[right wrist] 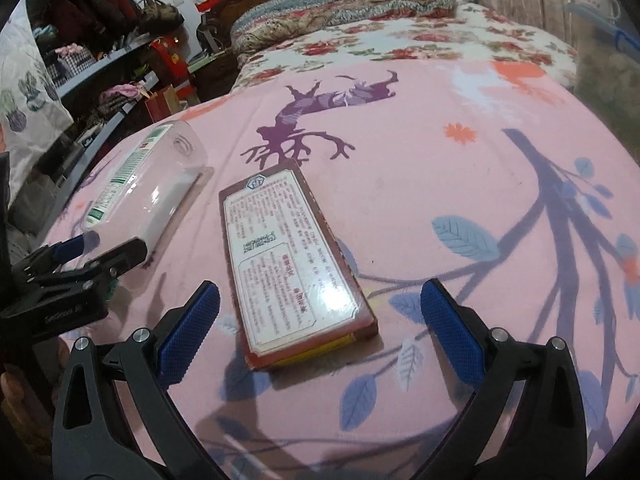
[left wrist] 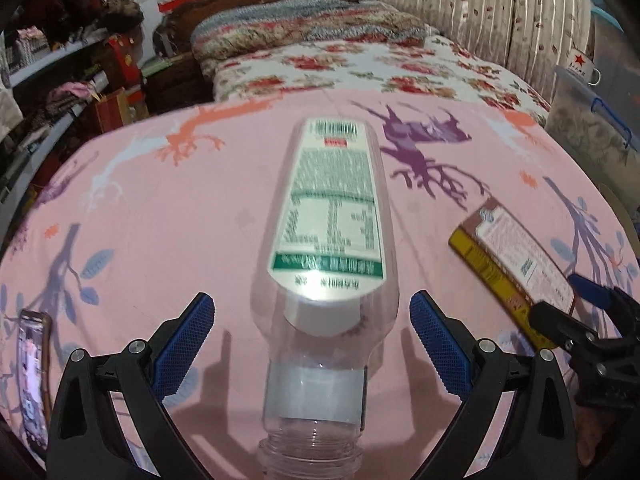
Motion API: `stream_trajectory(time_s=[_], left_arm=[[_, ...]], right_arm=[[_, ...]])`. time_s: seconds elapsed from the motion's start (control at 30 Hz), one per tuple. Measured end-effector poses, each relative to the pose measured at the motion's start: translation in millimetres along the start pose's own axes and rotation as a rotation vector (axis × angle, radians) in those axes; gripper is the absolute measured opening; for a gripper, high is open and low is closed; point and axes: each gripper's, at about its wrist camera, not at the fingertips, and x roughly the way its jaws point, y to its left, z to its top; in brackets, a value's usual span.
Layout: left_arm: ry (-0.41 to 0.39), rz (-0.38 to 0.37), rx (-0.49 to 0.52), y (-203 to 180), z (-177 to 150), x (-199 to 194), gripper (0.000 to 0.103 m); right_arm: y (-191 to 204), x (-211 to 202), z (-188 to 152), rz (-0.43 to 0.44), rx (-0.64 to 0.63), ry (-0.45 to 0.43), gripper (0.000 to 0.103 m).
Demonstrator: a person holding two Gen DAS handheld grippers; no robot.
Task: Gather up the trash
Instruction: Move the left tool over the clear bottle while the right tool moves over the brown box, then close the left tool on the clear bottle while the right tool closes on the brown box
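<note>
A clear empty plastic bottle [left wrist: 326, 240] with a white and green label lies on the pink sheet, its open neck pointing toward me. My left gripper [left wrist: 312, 344] is open, its blue pads on either side of the bottle's shoulder, not touching. A flat brown and yellow box [right wrist: 292, 268] with a white label lies on the sheet. My right gripper [right wrist: 320, 332] is open around the box's near end, pads apart from it. The bottle also shows in the right wrist view [right wrist: 148, 184], the box in the left wrist view [left wrist: 516, 256].
A phone [left wrist: 34, 376] lies at the sheet's left edge. The pink sheet [left wrist: 160, 220] covers a table. Behind it is a bed with floral bedding [left wrist: 360, 64]. Cluttered shelves [left wrist: 60, 80] stand at the left, a clear storage bin [left wrist: 588, 128] at the right.
</note>
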Motion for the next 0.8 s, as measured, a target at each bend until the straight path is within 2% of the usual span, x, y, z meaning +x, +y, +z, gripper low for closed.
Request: stream_trajectory(time_s=[0.2, 0.4, 0.6, 0.67, 0.7, 0.73, 0.8], left_arm=[[0.038, -0.036, -0.028, 4.2, -4.4, 10.9, 0.093], [0.036, -0.049, -0.037, 4.2, -4.4, 8.8, 0.091], [0.034, -0.043, -0.031, 1.7, -3.7, 9.5, 0.090], [0.035, -0.032, -0.020, -0.2, -4.4, 10.1, 0.081], [0.028, -0.020, -0.013, -1.0, -4.6, 9.2, 0.073], [0.021, -0.009, -0.008, -1.5, -4.7, 8.1, 0.060], [0.013, -0.013, -0.009, -0.7, -5.1, 6.0, 0.058]], right_arm=[[-5.1, 2.3, 3.9, -0.014, -0.021, -0.001, 0.099], [-6.7, 1.7, 3.9, -0.024, -0.020, -0.009, 0.098], [-6.1, 0.5, 3.4, -0.007, -0.034, -0.018, 0.089], [-3.4, -0.3, 2.2, 0.012, -0.054, -0.023, 0.074], [-0.8, -0.8, 1.5, 0.028, -0.072, -0.025, 0.069], [1.6, -1.3, 0.6, 0.021, -0.083, -0.026, 0.069], [3.4, -3.1, -0.2, 0.016, -0.089, -0.035, 0.069]])
